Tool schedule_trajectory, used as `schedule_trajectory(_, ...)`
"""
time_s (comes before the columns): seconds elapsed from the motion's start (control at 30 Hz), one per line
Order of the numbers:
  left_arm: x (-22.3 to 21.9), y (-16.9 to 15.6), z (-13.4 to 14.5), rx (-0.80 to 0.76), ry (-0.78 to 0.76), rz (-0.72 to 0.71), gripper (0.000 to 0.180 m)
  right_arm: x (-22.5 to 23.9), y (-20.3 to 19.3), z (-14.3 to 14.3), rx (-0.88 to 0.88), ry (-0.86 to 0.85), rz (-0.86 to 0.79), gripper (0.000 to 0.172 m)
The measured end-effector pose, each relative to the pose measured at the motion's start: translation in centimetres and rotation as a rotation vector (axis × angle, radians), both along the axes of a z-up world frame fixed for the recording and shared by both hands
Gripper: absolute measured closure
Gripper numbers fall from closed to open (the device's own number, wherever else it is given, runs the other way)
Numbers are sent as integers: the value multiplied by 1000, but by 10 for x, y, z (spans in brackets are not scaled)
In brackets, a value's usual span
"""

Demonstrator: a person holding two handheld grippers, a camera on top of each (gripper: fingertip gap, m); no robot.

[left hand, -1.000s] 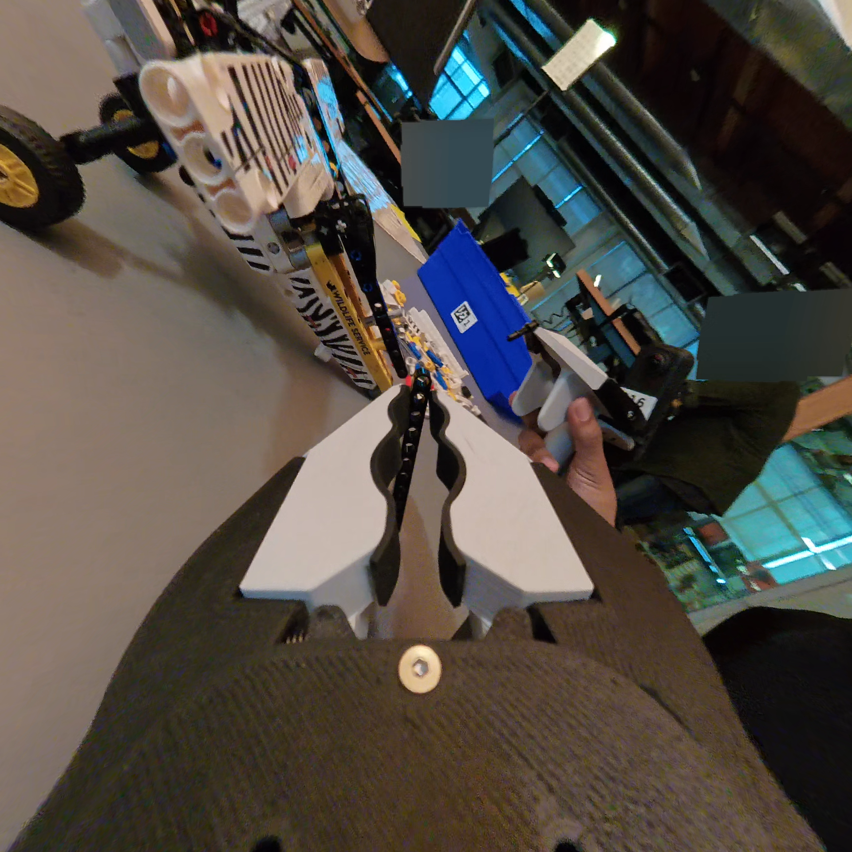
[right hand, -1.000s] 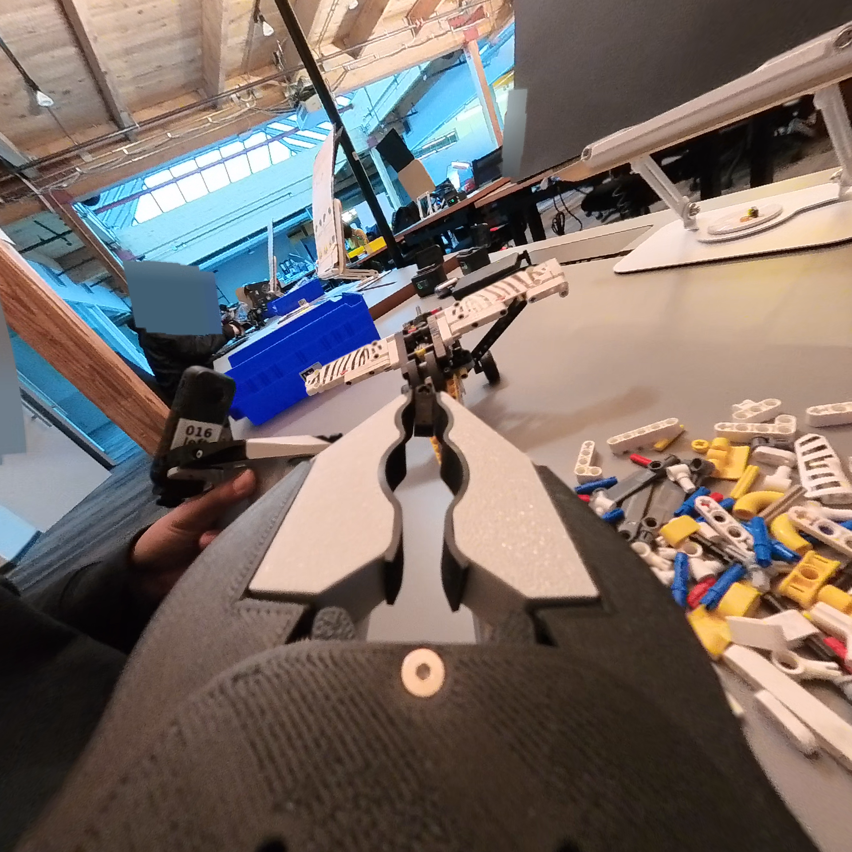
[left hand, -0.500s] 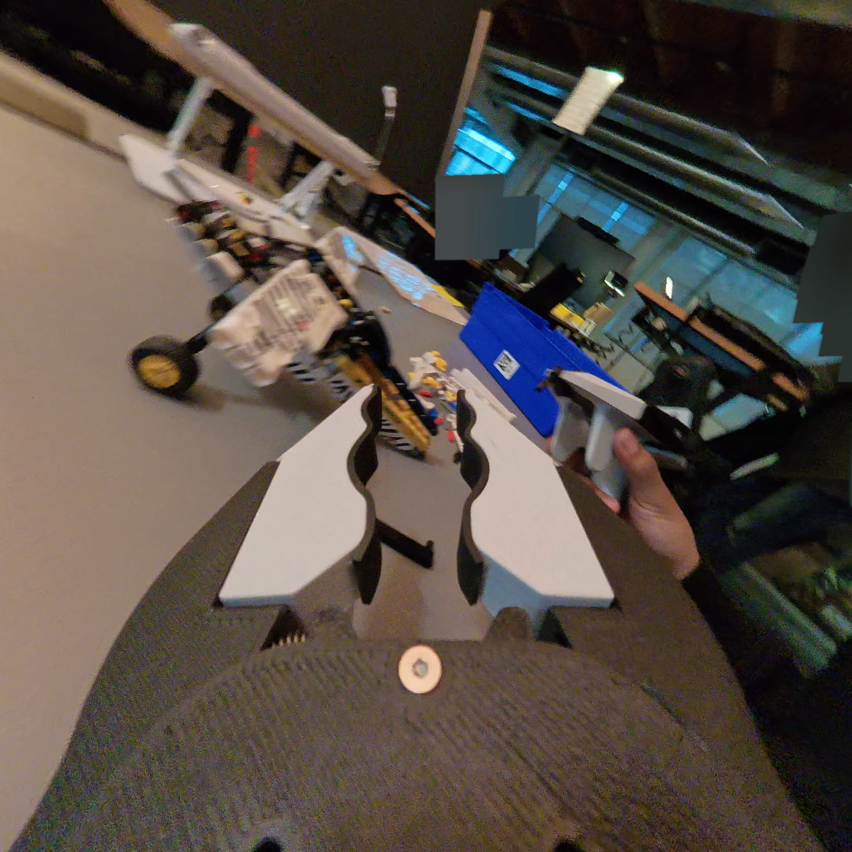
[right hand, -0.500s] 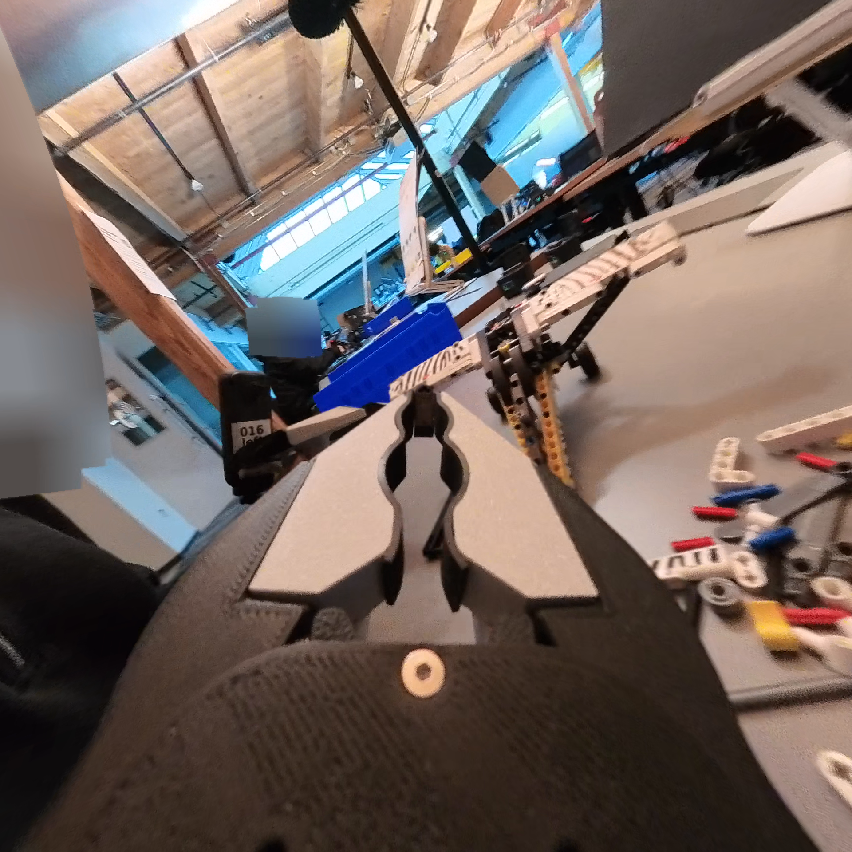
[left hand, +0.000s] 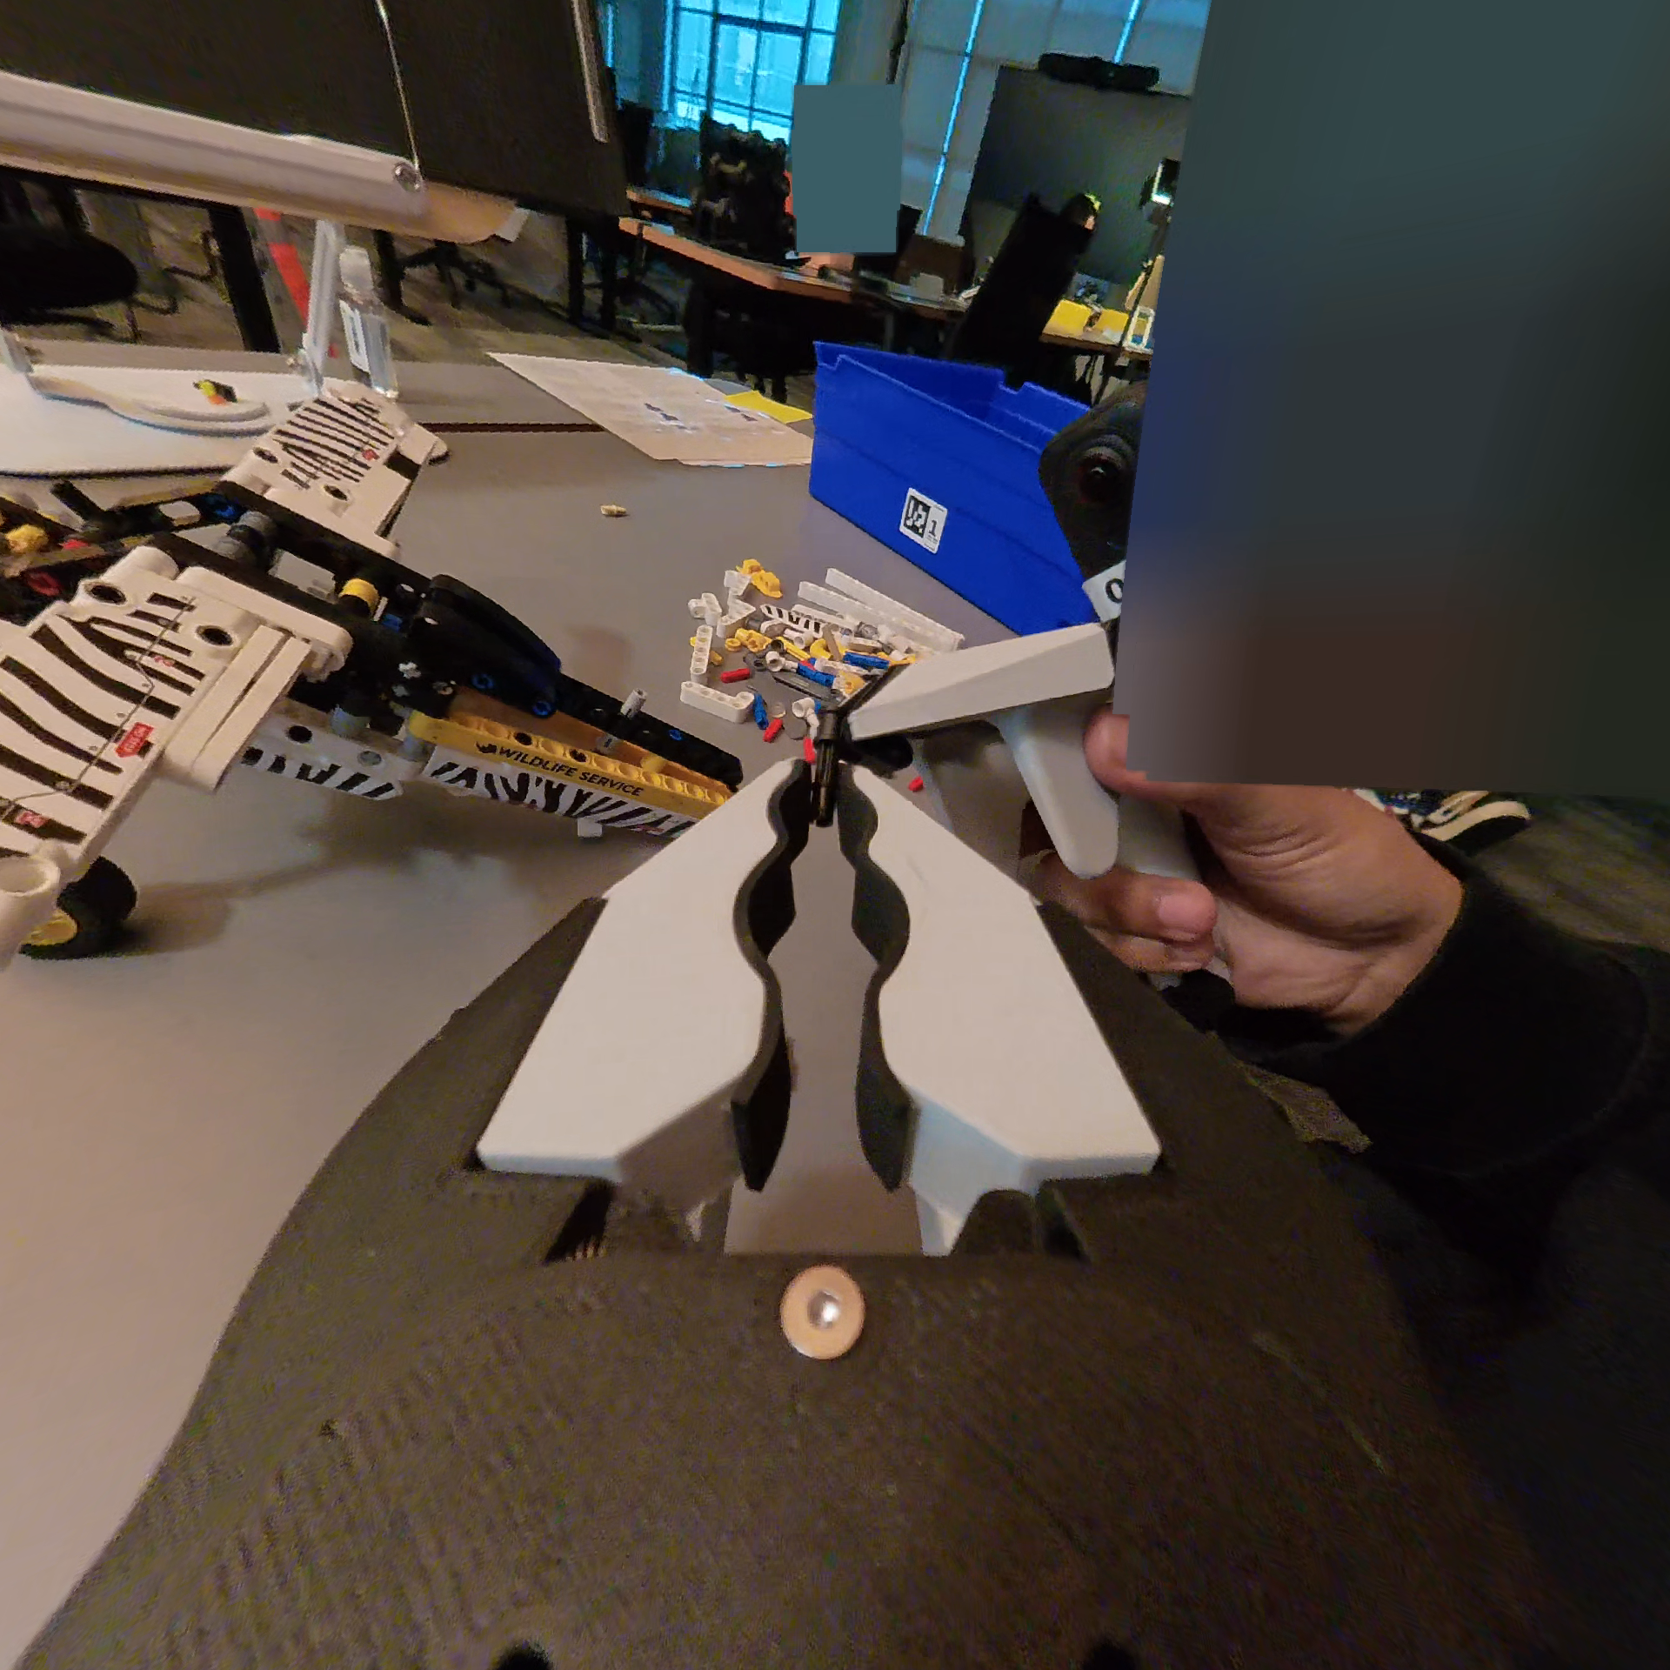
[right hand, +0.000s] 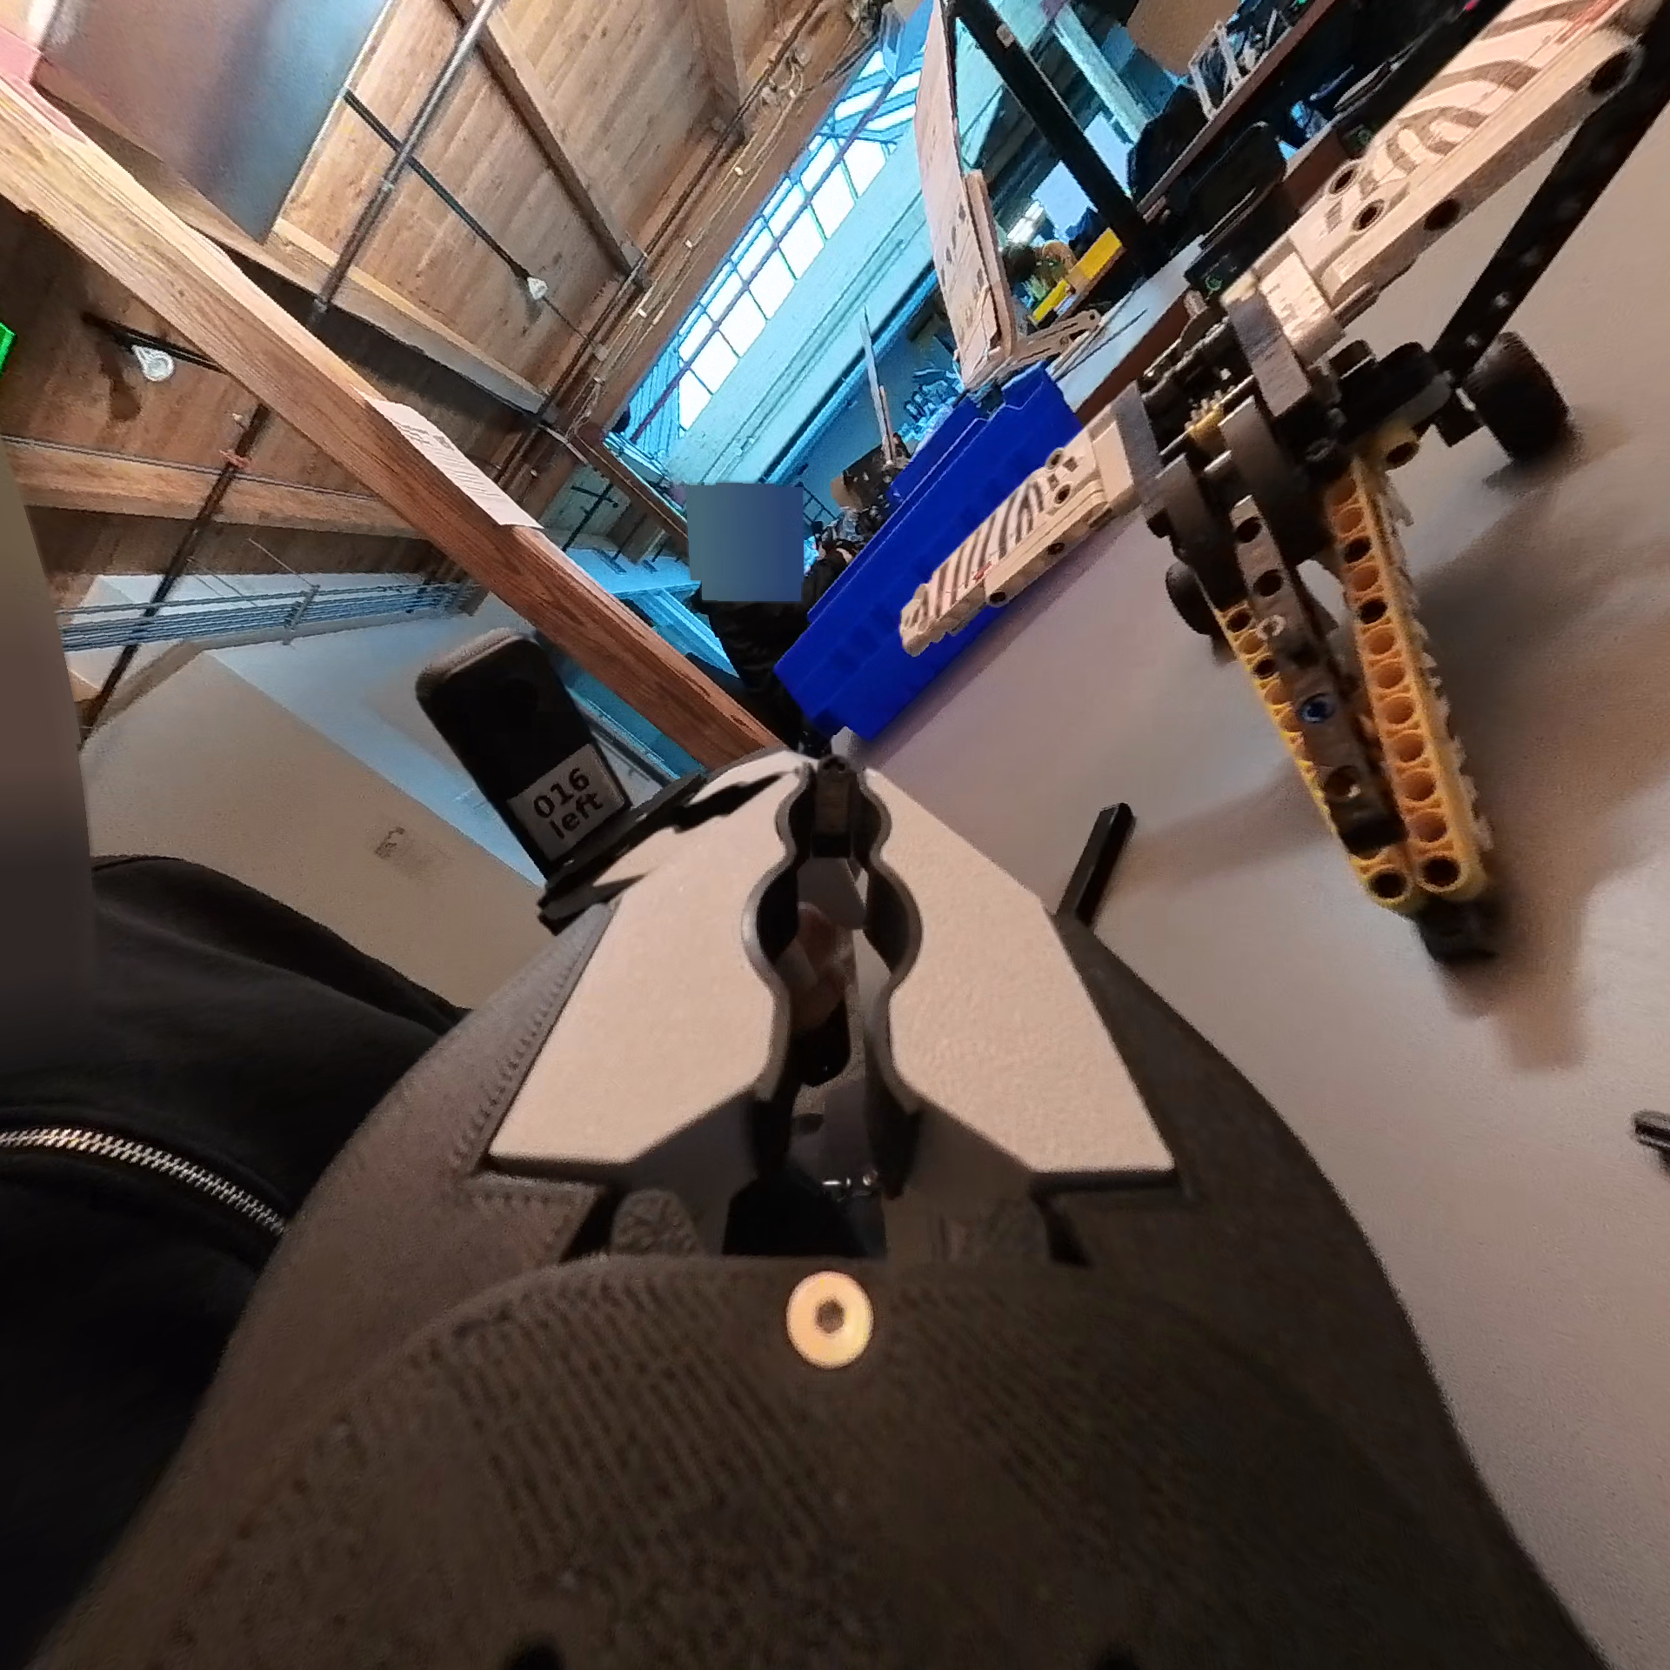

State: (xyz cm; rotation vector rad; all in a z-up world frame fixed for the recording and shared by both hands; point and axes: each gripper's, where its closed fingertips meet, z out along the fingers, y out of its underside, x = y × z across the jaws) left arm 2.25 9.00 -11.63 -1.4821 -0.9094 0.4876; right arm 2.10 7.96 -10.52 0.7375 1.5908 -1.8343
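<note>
Black pin (left hand: 822, 768), small and slim, sits at the meeting point of both claws, off the worktop (left hand: 271, 1039), near its near-right edge; long axis runs roughly along the left claw's fingers, pointing away from that camera.

Left claw (left hand: 820, 795): fingers nearly together, tips clenched on the near end of the pin; pads appear to press it from both sides.

Right claw (left hand: 854, 723) comes in from the right, carried by a hand (left hand: 1265, 904); its pointed tips meet the far end of the same pin; in its own view the right claw (right hand: 833, 795) is clenched on a dark stub, seen end-on; so the pin is gripped at both ends, the claws standing roughly crosswise to each other.

Surroundings: zebra-striped brick-built vehicle (left hand: 271, 687) to the left, resting on the worktop, well apart from the pin; loose parts pile (left hand: 795, 642) beyond the claws; blue bin (left hand: 931, 470) far right; a black beam (right hand: 1098, 858) lies on the worktop just right of the right claw.
</note>
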Motion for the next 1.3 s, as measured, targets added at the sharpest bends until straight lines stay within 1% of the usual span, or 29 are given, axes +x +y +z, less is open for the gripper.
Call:
schedule_trajectory(0.07, 1, 1, 0, -11, 15, -2, 179, -1, 1, 3, -38, -10, -13, 167)
schedule_trajectory(0.17, -2, 5, 8, 33, 8, -5, 179, -9, 7, 15, -144, -35, -95, 168)
schedule_trajectory(0.27, -5, 9, 13, 50, 7, -12, 178, -15, 13, 20, -203, -59, -146, 168)
schedule_trajectory(0.3, -6, 10, 13, 46, 3, -12, 179, -24, 23, 27, -264, -70, -211, 172)
schedule_trajectory(0.33, -5, 10, 7, 15, -14, -12, 179, -40, 45, 37, -348, -91, -308, 172)
schedule_trajectory(0.37, -5, 7, -1, -12, -24, 0, 179, -53, 66, 44, -375, -80, -361, 172)
schedule_trajectory(0.4, -3, 4, -7, -15, -28, 8, 179, -59, 74, 44, -307, -22, -390, 172)
schedule_trajectory(0.47, 0, 3, -11, 34, -49, 5, 180, -55, 70, 35, -111, 107, -411, 172)
schedule_trajectory(0.5, 0, 3, -10, 63, -57, 2, 180, -49, 65, 32, -60, 146, -398, 172)
schedule_trajectory(0.53, 0, 4, -8, 77, -56, -3, 179, -42, 57, 29, -23, 163, -363, 163)
schedule_trajectory(0.57, -1, 5, -5, 82, -42, -9, 179, -35, 49, 24, 4, 156, -314, 144)
schedule_trajectory(0.6, -2, 6, -1, 84, -23, -12, 179, -27, 40, 20, 9, 140, -252, 143)
schedule_trajectory(0.67, 0, 10, 6, 87, 13, -28, 180, -16, 25, 13, 14, 99, -170, 142)
schedule_trajectory(0.73, 1, 12, 9, 85, 29, -28, 180, -8, 14, 5, 30, 76, -105, 146)
schedule_trajectory(0.8, 2, 11, 12, 83, 36, -27, 180, 0, 8, 7, -6, 61, -55, 165)
schedule_trajectory(0.93, 4, 13, 13, 100, 22, -46, 179, 1, 10, 14, -67, 38, -42, 167)
schedule_trajectory(1.03, 4, 17, 17, 109, 26, -48, 178, -2, 15, 21, -130, 26, -83, 168)
schedule_trajectory(1.13, 2, 20, 21, 112, 30, -44, 178, -6, 18, 27, -158, 40, -147, 168)
schedule_trajectory(1.17, 2, 21, 22, 112, 27, -45, 178, -17, 28, 33, -209, 24, -219, 167)
schedule_trajectory(1.2, 7, 25, 17, 97, 9, -79, 179, -34, 51, 43, -298, -15, -305, 167)
schedule_trajectory(1.23, 11, 27, 9, 85, -11, -85, 179, -49, 73, 50, -345, -33, -350, 167)
schedule_trajectory(1.27, 12, 26, 2, 81, -20, -67, 179, -58, 84, 48, -298, -6, -377, 167)
schedule_trajectory(1.3, 12, 25, -3, 90, -31, -59, 179, -60, 87, 43, -208, 53, -411, 167)
